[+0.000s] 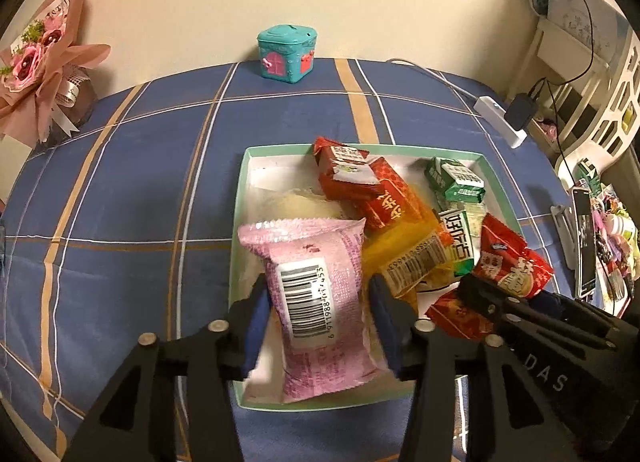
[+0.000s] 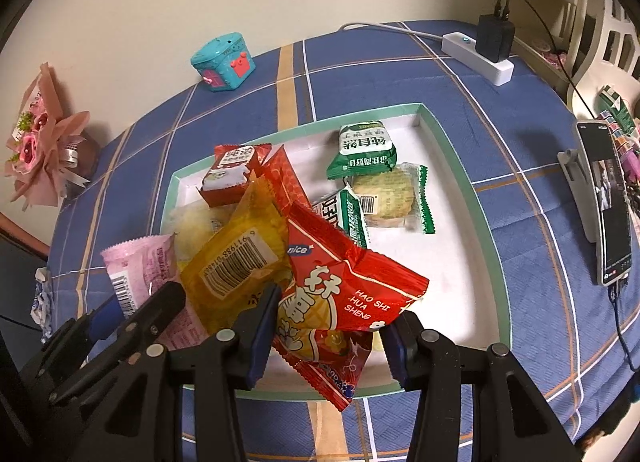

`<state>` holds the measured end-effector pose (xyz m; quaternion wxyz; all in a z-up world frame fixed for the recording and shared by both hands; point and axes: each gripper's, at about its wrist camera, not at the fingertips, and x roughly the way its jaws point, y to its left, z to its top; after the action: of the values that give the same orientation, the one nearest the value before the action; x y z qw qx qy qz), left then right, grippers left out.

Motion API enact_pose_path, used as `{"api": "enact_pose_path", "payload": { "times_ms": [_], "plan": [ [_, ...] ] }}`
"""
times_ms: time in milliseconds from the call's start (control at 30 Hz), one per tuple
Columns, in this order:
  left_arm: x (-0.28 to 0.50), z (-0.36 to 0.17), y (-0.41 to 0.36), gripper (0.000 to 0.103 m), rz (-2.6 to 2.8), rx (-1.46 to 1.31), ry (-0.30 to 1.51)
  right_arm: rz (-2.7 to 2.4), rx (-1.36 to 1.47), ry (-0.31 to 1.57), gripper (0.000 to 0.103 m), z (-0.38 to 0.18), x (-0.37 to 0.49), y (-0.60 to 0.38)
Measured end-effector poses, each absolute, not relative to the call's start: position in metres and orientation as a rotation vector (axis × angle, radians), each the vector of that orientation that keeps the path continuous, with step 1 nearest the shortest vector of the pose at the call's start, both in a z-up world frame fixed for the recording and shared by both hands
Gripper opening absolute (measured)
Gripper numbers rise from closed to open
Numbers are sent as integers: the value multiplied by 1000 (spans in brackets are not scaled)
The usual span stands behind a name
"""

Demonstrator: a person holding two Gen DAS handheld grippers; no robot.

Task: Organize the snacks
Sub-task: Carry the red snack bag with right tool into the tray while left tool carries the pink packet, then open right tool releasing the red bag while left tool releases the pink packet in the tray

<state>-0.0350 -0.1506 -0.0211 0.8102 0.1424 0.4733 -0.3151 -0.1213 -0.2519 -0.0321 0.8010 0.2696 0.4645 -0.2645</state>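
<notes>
A shallow white box with a green rim (image 1: 238, 198) (image 2: 490, 222) lies on the blue plaid cloth and holds several snack packets. My left gripper (image 1: 318, 308) has its blue pads on either side of a pink packet with a barcode (image 1: 320, 302), over the box's near left corner. My right gripper (image 2: 328, 336) has its pads around a red peanut packet (image 2: 340, 294) over the box's near edge. A yellow packet (image 2: 236, 262), red packets (image 1: 360, 178) and green packets (image 2: 364, 148) lie in the box.
A teal toy house (image 1: 286, 52) stands at the far edge by the wall. A pink bouquet (image 1: 44, 62) lies at far left. A white power strip with a black charger (image 2: 486, 50) sits at far right. A phone on a stand (image 2: 604, 202) is at the right.
</notes>
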Motion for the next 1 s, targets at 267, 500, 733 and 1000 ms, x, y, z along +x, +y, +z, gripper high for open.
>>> {"api": "enact_pose_path", "payload": {
  "times_ms": [267, 500, 733, 1000],
  "plan": [
    [-32, -14, -144, 69, -677, 274, 1011, -565, 591, 1008, 51, -35, -120, -253],
    [-31, -5, -136, 76, -671, 270, 1002, -568, 599, 1011, 51, -36, -120, -256],
    [-17, -1, -116, 81, -619, 205, 1018, -571, 602, 1018, 65, -39, -121, -256],
    [2, -8, -90, 87, -465, 157, 1064, -563, 600, 1024, 77, -41, -121, -254]
  ]
}}
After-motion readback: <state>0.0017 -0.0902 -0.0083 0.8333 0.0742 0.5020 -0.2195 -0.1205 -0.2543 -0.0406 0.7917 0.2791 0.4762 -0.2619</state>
